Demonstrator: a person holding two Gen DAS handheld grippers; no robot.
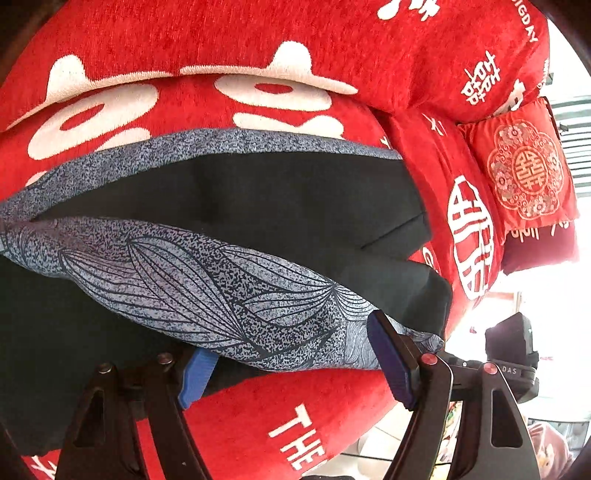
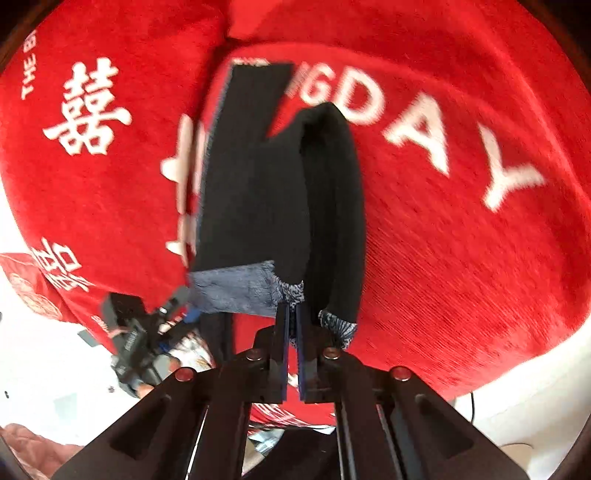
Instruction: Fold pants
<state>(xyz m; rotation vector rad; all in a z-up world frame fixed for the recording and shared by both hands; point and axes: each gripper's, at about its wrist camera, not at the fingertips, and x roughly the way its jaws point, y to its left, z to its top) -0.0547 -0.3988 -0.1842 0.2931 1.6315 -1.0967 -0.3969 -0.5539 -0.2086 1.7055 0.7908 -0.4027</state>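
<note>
Pants lie on the red blanket (image 1: 258, 29).
Right tongs (image 2: 291, 321) pinch the pants (image 2: 258, 192); left tongs (image 1: 291, 363) stand apart around them.

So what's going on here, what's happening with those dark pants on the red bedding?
A person with a handheld gripper in each hand is folding a pair of black pants with a blue-grey patterned panel, on a red blanket printed with white characters. The right gripper is shut on the patterned edge of the pants, holding that end up off the blanket. The left gripper is open, its blue fingers on either side of the patterned band. The fold is not finished yet.
</note>
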